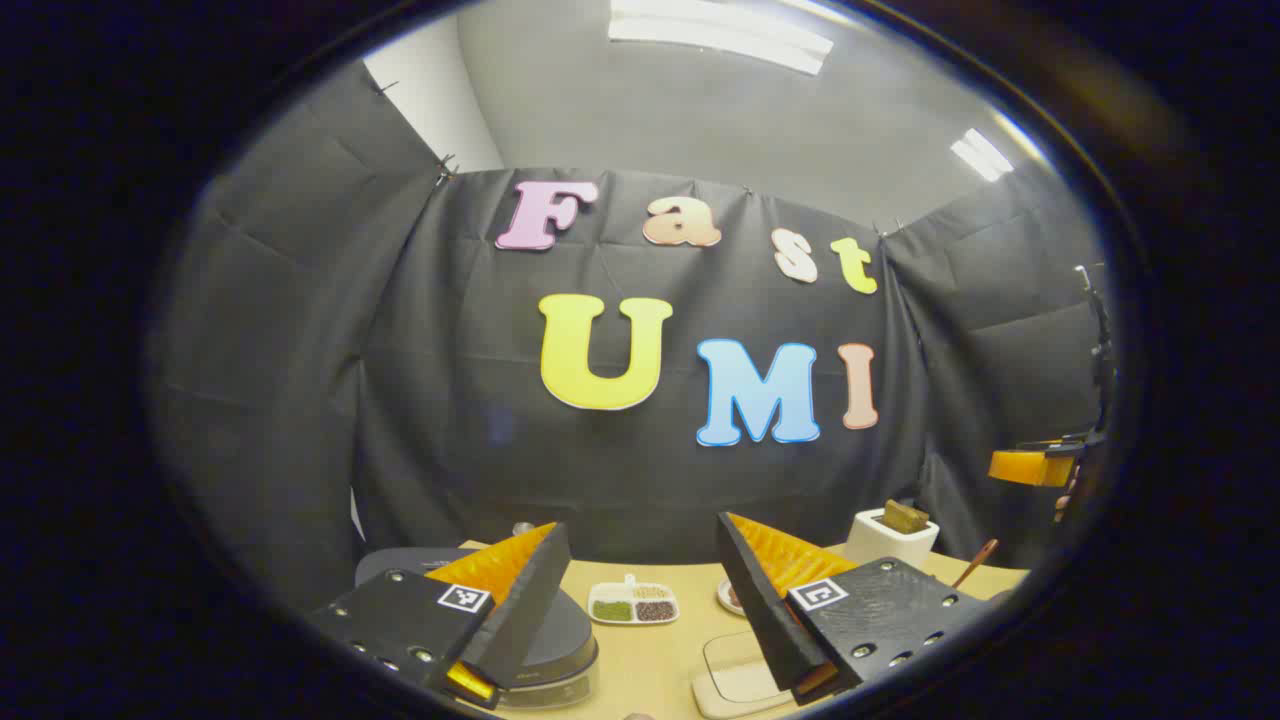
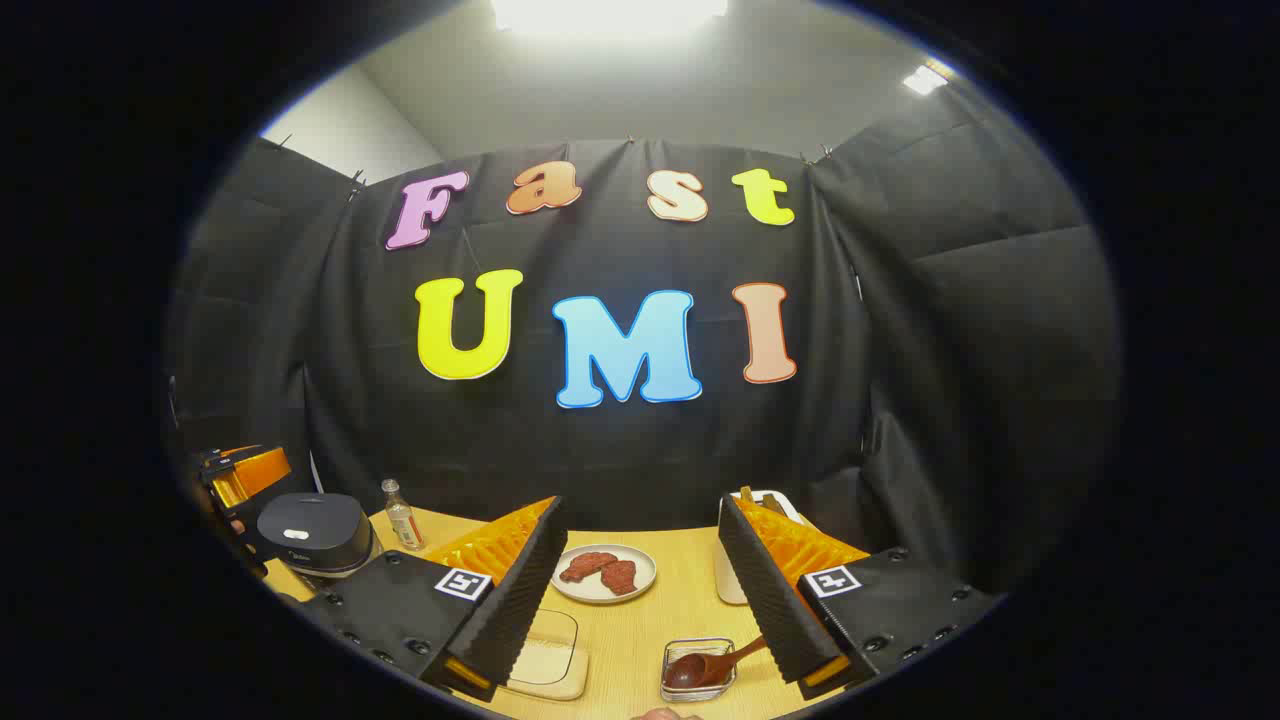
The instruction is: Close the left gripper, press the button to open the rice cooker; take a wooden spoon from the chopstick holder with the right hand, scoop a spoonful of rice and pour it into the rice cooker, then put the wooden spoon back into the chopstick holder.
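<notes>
Black-lidded rice cooker [image 1: 560, 640] sits on the wooden table [image 1: 650, 660], lid down, directly under the left gripper [image 1: 635, 600]. That gripper's jaws stand wide apart. Judgement: the first step is in hand and not yet done; the jaws must press together before the gripper descends on the lid button. The button itself cannot be made out.

In the right gripper view, the right gripper [image 2: 640, 590] hangs above the table with its jaws spread, holding nothing. The cooker [image 2: 312, 535] lies far to its left, with the left gripper [image 2: 245, 475] just above and beside it. A small bottle [image 2: 400, 515] stands just right of the cooker. A wooden spoon [image 2: 710, 665] lies in a small clear dish [image 2: 698, 668], well to the right of the cooker, near the table's front. A plate [image 2: 604, 575] of reddish food sits between cooker and dish.

In the left gripper view a white holder [image 1: 890, 535] stands at the table's far side, well right of the cooker, something brown inside; a thin brown handle [image 1: 975, 563] shows beside it.

Room: the space above the cooker lid is open. The table's left edge runs close by the cooker, so a straight-down press is safest.
</notes>
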